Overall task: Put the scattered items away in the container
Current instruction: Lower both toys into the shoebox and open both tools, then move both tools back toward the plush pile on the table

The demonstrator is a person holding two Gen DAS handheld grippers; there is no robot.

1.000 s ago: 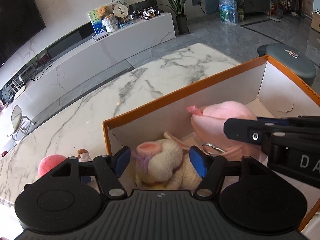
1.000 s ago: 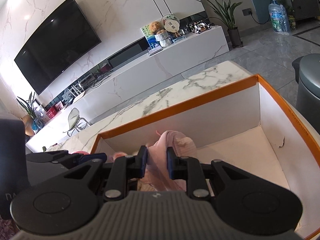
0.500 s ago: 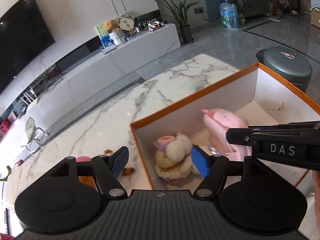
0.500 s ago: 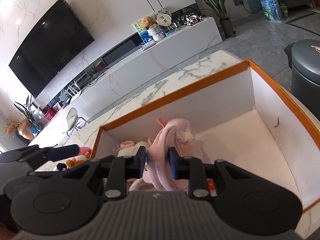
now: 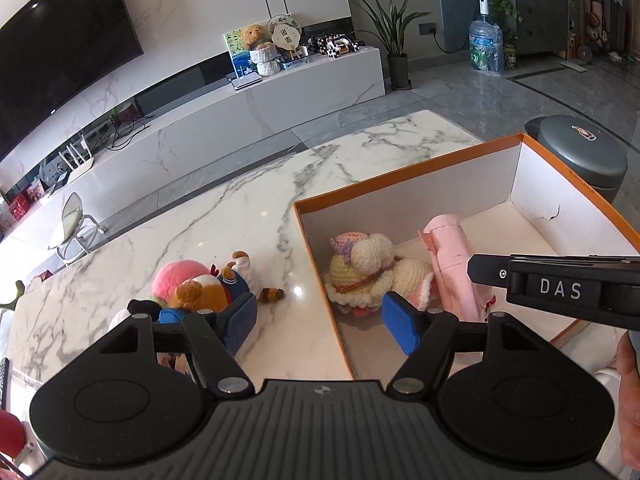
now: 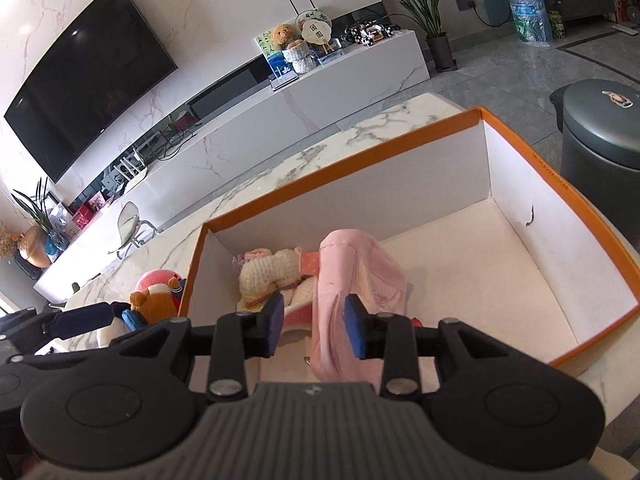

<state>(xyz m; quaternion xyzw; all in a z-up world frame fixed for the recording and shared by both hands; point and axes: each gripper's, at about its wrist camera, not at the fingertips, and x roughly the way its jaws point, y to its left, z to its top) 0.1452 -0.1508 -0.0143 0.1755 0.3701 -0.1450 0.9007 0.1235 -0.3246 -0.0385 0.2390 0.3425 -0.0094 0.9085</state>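
Left tool spread wide, straddling the orange box wall, nearer the plush pile down-left on the counter; right tool parted around pink cloth inside.

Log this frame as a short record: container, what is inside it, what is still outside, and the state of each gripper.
container: orange-rimmed box, white inside, on the marble table
inside: crocheted doll in the left corner; pink cloth item beside it
outside: pile of plush toys on the table left of the box
left gripper: open, empty, straddling the box's left wall
right gripper: open, fingers either side of the pink cloth item, apparently not clamping it
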